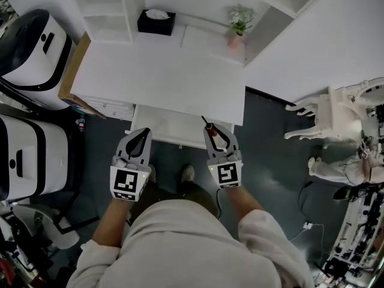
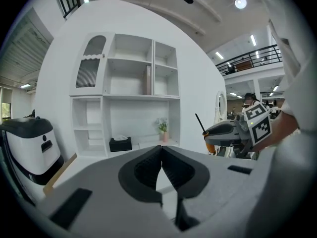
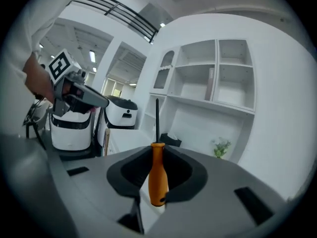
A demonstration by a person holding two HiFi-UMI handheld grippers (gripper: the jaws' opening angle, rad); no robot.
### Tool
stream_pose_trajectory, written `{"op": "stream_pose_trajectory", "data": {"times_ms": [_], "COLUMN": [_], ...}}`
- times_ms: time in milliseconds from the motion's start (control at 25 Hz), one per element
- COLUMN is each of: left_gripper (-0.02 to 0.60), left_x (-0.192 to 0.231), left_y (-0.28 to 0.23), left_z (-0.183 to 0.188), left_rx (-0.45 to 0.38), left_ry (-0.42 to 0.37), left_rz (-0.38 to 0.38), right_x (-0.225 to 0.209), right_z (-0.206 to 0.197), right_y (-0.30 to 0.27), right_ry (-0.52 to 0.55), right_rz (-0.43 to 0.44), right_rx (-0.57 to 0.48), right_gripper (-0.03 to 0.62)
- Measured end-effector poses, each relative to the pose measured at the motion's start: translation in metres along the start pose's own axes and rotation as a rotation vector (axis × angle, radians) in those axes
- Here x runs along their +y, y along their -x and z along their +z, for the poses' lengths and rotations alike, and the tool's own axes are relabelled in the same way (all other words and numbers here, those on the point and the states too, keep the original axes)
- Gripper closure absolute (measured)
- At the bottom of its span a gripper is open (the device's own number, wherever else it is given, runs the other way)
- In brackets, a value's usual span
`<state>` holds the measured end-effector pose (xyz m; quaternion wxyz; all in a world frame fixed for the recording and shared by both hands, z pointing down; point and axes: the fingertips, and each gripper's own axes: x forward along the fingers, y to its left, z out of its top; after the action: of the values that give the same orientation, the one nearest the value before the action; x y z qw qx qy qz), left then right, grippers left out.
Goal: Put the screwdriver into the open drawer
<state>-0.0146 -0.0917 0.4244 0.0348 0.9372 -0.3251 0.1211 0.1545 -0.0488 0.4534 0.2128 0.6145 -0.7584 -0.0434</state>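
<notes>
Right gripper view: the right gripper (image 3: 157,151) clamps the screwdriver (image 3: 157,180) by its smooth, bulbous orange handle between ribbed dark pads. The thin black shaft stands upright. Head view: the screwdriver appears over the right part of the open drawer (image 1: 168,128), a flat white tray under the matte white desk (image 1: 162,77), whose top overhangs the drawer's far part. The left gripper (image 1: 139,141), a grey moulded shell, has its jaws closed together and empty, at the drawer's near left edge. Far on the desk stand a black tissue box (image 1: 156,23) and a small potted plant (image 1: 239,26). Rounded white machines (image 1: 30,59) stand to the left.
</notes>
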Motion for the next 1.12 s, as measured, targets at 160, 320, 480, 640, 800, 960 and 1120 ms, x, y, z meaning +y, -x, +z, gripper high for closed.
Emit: {"op": "stream_pose_trajectory", "data": {"times_ms": [160,320,480,640,800,960,1120], "left_gripper": [0.577,0.577,0.577,0.577,0.577,0.577,0.577], "left_x": [0.005,0.011,0.015,0.016,0.017,0.018,0.02], "left_y": [0.001,0.002,0.004,0.006,0.009,0.015,0.018], "left_z": [-0.002,-0.001,-0.005,-0.01,-0.014,-0.017,-0.023], "left_rx": [0.002,0.004,0.008,0.014,0.019,0.026,0.037], "left_ry": [0.013,0.023,0.036,0.049,0.061,0.068,0.075], "left_rz": [0.03,0.057,0.083,0.104,0.123,0.144,0.161], "right_x": [0.012,0.022,0.033,0.043,0.053,0.065,0.075], "right_z": [-0.012,-0.024,-0.034,-0.049,-0.067,-0.085,-0.108], "right_y": [-0.021,-0.037,-0.048,-0.059,-0.071,-0.083,-0.095], "right_ry": [0.098,0.171,0.232,0.283,0.339,0.385,0.424], "right_rz": [0.075,0.134,0.186,0.236,0.293,0.342,0.381], "right_rx": [0.033,0.062,0.085,0.114,0.15,0.189,0.237], "right_gripper": [0.519,0.519,0.519,0.519,0.519,0.519,0.519]}}
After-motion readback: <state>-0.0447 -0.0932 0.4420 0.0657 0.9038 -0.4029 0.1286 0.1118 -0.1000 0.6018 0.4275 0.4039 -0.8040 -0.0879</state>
